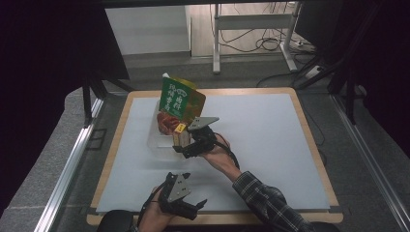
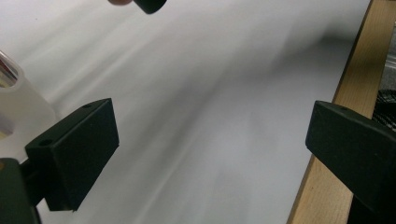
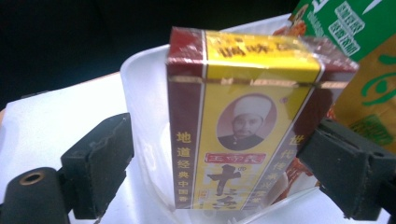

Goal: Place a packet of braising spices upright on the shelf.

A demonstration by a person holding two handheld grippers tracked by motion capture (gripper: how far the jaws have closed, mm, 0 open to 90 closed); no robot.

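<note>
A yellow and maroon box (image 3: 243,126) with a portrait on it stands upright in a clear plastic container (image 3: 140,84). A green and yellow pouch (image 3: 369,56) leans behind it. In the high view the box (image 1: 180,134) sits at the near side of the container (image 1: 157,145), in front of the pouch (image 1: 181,99). My right gripper (image 1: 186,145) straddles the box. From its own camera the right gripper (image 3: 222,144) stands open: the left jaw is clear of the box and the right jaw is close by its edge. My left gripper (image 1: 196,209) rests open near the table's front edge, and between the left gripper (image 2: 210,130) jaws lies bare white board.
The white board (image 1: 261,145) lies in a wooden frame (image 2: 336,177). The container's side (image 2: 14,102) shows at the left of the left gripper view. A metal rail (image 1: 72,159) runs along the table's left side. Desk legs and cables (image 1: 261,43) stand on the floor behind.
</note>
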